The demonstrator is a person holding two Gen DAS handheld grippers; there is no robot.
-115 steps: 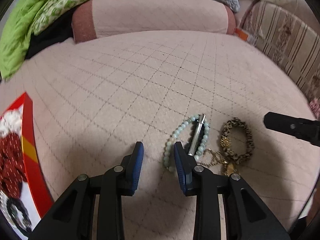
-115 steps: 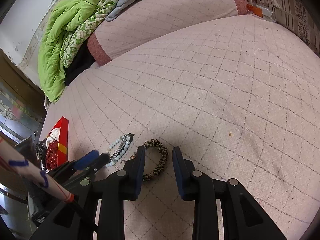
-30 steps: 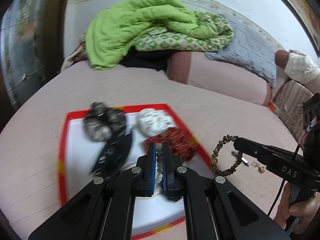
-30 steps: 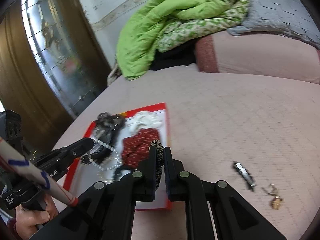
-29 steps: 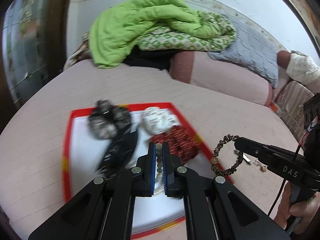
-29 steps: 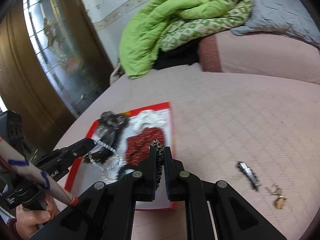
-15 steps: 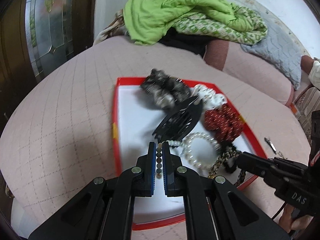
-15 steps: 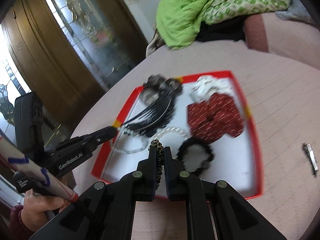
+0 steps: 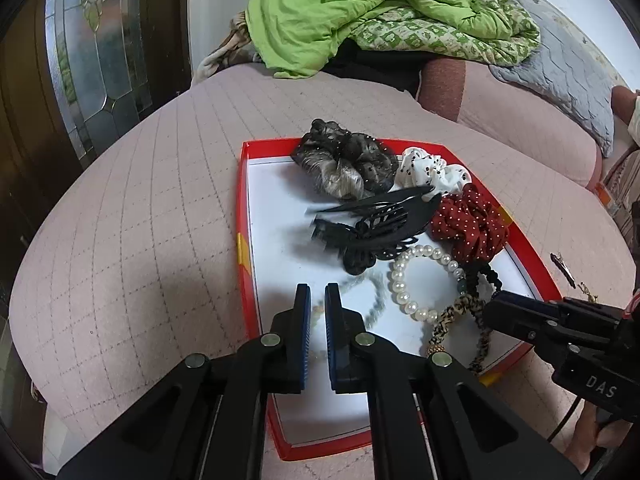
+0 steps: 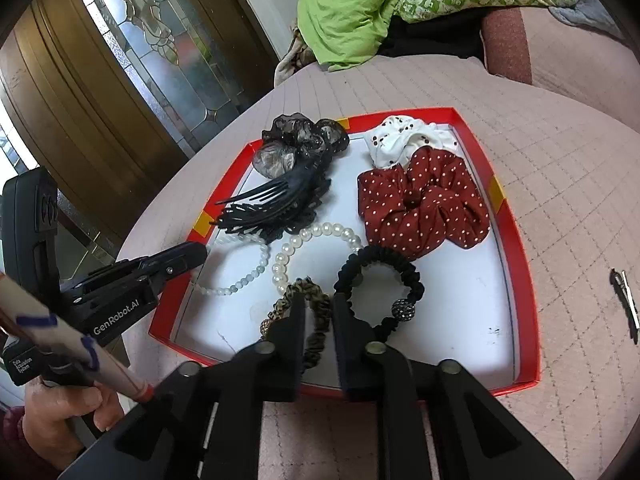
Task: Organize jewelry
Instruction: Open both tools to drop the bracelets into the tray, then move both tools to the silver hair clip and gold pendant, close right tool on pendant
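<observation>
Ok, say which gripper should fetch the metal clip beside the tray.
Right. The metal clip lies off the red tray's right edge, on the right gripper's side; the left gripper hangs over the tray's left part.

Tray lies on bed; scrunchies along its far side, claw clip in front of them. Bracelets and hair ties lie nearest the grippers. Clip on bed right of tray.
</observation>
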